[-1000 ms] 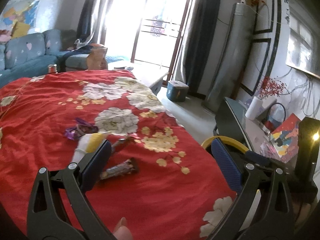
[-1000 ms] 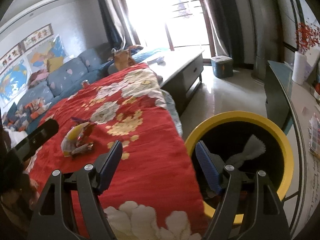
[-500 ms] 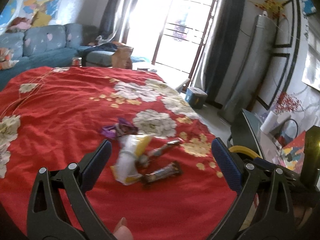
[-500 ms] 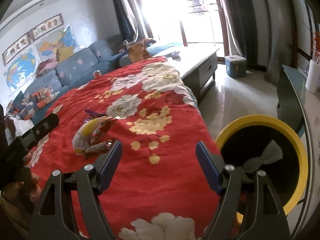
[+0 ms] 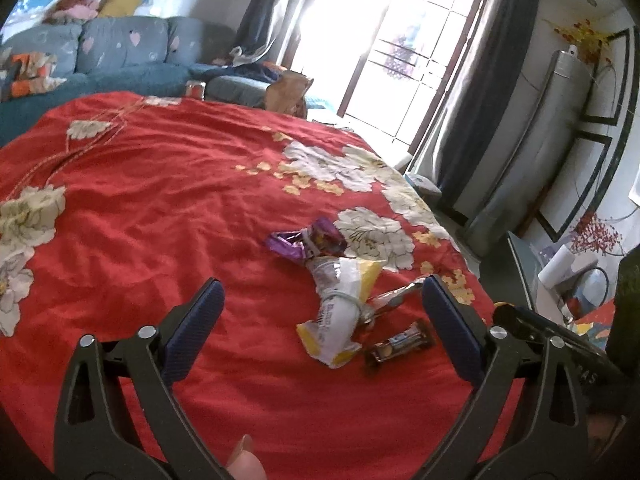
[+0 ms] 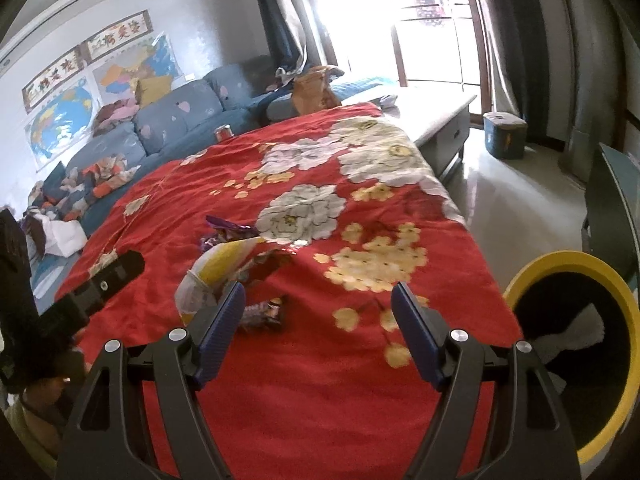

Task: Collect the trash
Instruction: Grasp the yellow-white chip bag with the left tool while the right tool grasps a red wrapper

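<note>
Left gripper, nearest the left wrist camera: jaws spread wide, nothing between the pads; a fingertip shows at the bottom edge. Right gripper, nearest the right wrist camera: jaws likewise wide apart and holding nothing; its left pad overlaps the trash in the view, though contact cannot be told. Red flowered cloth covers the table beneath both tools. Trash lies in one small cluster on the cloth, just beyond the left gripper's pads and toward its right finger: a dark candy-bar wrapper closest; a crumpled white-and-yellow bag beside it; a silver wrapper touching the bag; a purple wrapper farthest. Yellow-rimmed bin stands off the table's right edge in the right wrist view, with a white scrap inside. Behind the table: a blue sofa, a brown paper bag, and a bright window.
</note>
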`<move>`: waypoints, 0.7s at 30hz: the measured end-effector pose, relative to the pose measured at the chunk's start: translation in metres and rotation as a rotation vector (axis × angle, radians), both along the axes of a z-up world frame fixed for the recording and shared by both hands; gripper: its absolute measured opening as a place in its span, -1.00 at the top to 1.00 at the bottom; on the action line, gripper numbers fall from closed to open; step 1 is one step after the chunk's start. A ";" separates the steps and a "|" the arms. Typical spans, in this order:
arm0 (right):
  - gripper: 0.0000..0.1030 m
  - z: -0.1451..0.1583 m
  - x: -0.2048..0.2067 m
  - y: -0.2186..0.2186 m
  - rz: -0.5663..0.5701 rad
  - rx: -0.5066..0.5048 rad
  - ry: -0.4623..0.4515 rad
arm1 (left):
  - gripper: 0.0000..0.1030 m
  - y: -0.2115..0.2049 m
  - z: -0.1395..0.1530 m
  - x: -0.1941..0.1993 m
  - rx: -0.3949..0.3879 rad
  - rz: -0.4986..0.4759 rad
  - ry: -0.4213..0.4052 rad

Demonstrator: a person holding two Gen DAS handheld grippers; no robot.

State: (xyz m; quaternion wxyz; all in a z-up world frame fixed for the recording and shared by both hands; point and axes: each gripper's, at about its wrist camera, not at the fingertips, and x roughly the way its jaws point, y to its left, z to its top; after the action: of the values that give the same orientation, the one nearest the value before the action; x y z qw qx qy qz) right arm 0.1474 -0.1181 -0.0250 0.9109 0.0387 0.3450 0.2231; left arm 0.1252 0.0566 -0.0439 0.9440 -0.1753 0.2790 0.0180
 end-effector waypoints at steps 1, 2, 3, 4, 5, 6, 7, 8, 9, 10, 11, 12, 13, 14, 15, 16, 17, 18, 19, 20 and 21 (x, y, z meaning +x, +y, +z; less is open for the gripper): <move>-0.42 -0.001 0.003 0.004 0.003 0.000 0.002 | -0.66 0.001 -0.002 0.001 -0.002 -0.002 0.006; -0.42 -0.001 0.006 0.008 0.006 0.002 0.006 | -0.61 0.002 -0.004 0.002 -0.004 -0.005 0.011; -0.42 -0.002 0.009 0.011 0.007 0.002 0.009 | -0.57 0.003 -0.006 0.003 -0.008 -0.010 0.017; -0.42 -0.003 0.013 0.015 0.009 0.003 0.014 | -0.49 0.003 -0.008 0.005 -0.013 -0.016 0.024; -0.42 -0.004 0.017 0.019 0.008 0.004 0.020 | -0.40 0.003 -0.009 0.006 -0.016 -0.020 0.029; -0.42 -0.005 0.020 0.021 0.006 0.006 0.024 | -0.38 0.003 -0.012 0.007 -0.023 -0.031 0.037; -0.42 -0.006 0.024 0.025 0.005 0.010 0.028 | -0.36 0.003 -0.014 0.008 -0.028 -0.038 0.043; -0.42 -0.007 0.028 0.028 0.003 0.012 0.032 | -0.30 0.003 -0.016 0.010 -0.035 -0.047 0.052; -0.42 -0.008 0.031 0.030 0.003 0.014 0.036 | -0.27 0.003 -0.018 0.012 -0.041 -0.053 0.057; -0.42 -0.009 0.033 0.033 0.005 0.017 0.042 | -0.25 0.003 -0.020 0.013 -0.046 -0.061 0.064; -0.42 -0.010 0.036 0.035 0.004 0.017 0.048 | -0.24 0.002 -0.022 0.014 -0.049 -0.066 0.069; -0.42 -0.012 0.040 0.037 0.004 0.018 0.056 | -0.23 0.002 -0.024 0.016 -0.054 -0.072 0.074; -0.41 -0.014 0.044 0.040 0.004 0.019 0.066 | -0.19 0.001 -0.026 0.017 -0.061 -0.081 0.079; -0.41 -0.016 0.048 0.042 0.003 0.022 0.079 | -0.16 0.001 -0.027 0.018 -0.065 -0.086 0.086; -0.41 -0.018 0.050 0.044 0.004 0.025 0.089 | -0.15 0.001 -0.028 0.020 -0.067 -0.090 0.090; -0.36 -0.020 0.053 0.045 0.004 0.030 0.101 | -0.15 0.000 -0.030 0.022 -0.069 -0.096 0.097; -0.30 -0.022 0.056 0.047 0.005 0.035 0.111 | -0.14 0.000 -0.031 0.023 -0.071 -0.099 0.101; -0.27 -0.024 0.059 0.049 0.011 0.041 0.123 | -0.12 -0.001 -0.033 0.024 -0.075 -0.106 0.106; -0.21 -0.026 0.061 0.051 0.015 0.045 0.133 | -0.08 -0.001 -0.034 0.025 -0.078 -0.110 0.110; -0.09 -0.028 0.062 0.053 0.020 0.050 0.141 | -0.05 -0.001 -0.035 0.026 -0.082 -0.116 0.116; -0.02 -0.029 0.064 0.054 0.025 0.055 0.149 | -0.02 -0.002 -0.036 0.027 -0.085 -0.119 0.121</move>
State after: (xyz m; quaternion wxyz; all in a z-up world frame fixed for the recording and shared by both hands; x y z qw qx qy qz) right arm 0.2110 -0.0643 -0.0539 0.8784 0.0758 0.4061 0.2403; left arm 0.1525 0.0548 -0.0801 0.9166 -0.1969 0.3458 -0.0393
